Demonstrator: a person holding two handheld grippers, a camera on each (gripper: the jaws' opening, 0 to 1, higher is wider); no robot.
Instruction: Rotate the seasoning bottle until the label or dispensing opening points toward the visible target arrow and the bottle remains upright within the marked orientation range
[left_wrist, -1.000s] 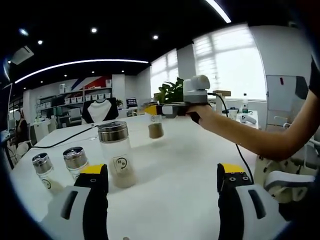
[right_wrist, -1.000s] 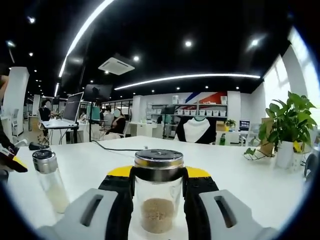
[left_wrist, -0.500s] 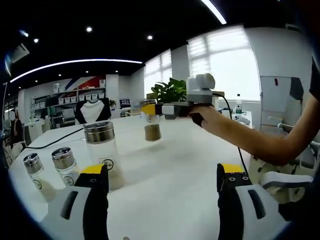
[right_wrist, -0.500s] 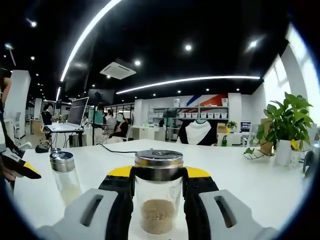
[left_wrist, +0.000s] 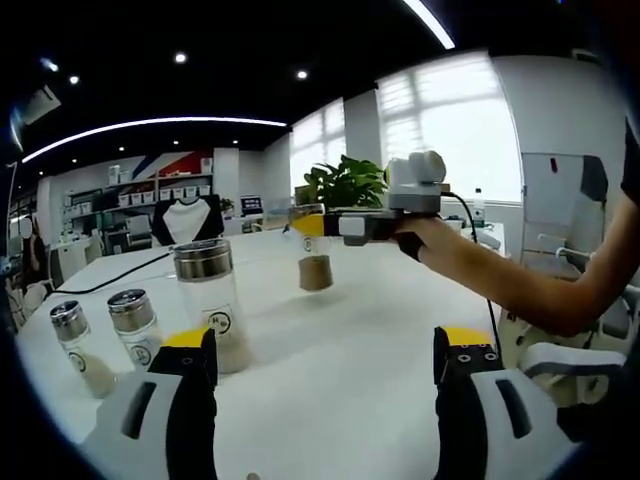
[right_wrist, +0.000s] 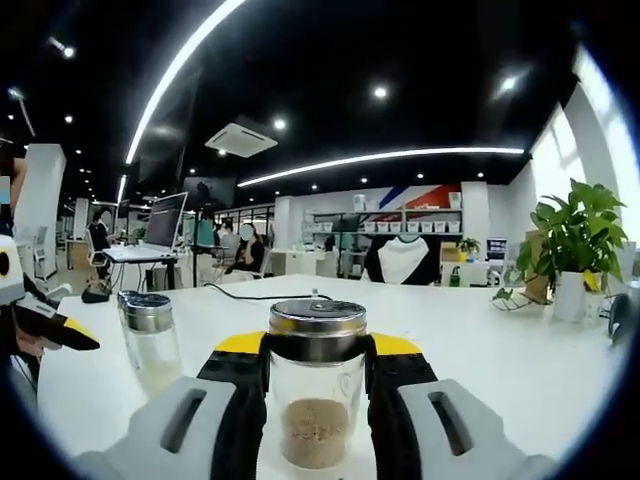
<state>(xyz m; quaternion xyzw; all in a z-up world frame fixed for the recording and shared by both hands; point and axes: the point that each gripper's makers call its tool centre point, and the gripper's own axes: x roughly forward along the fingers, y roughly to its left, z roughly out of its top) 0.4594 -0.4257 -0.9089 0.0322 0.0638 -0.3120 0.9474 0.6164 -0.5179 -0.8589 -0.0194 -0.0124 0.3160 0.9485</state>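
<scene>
your right gripper (right_wrist: 316, 375): jaws clamped on a clear glass seasoning bottle with a steel lid (right_wrist: 317, 385), held upright above the white table (left_wrist: 350, 340). your left gripper (left_wrist: 325, 365): jaws spread, holding nothing.

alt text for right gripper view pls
The right gripper is shut on a seasoning bottle, upright, metal-capped, with brown powder at its bottom, above a white table. A second shaker stands to the left; a potted plant right.

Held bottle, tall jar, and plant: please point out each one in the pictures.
Held bottle (right_wrist: 317, 400), right gripper view, on its glass body between the jaws.
Tall jar (left_wrist: 205, 262), left gripper view, on its metal lid.
Plant (right_wrist: 580, 235), right gripper view, on its leaves.
</scene>
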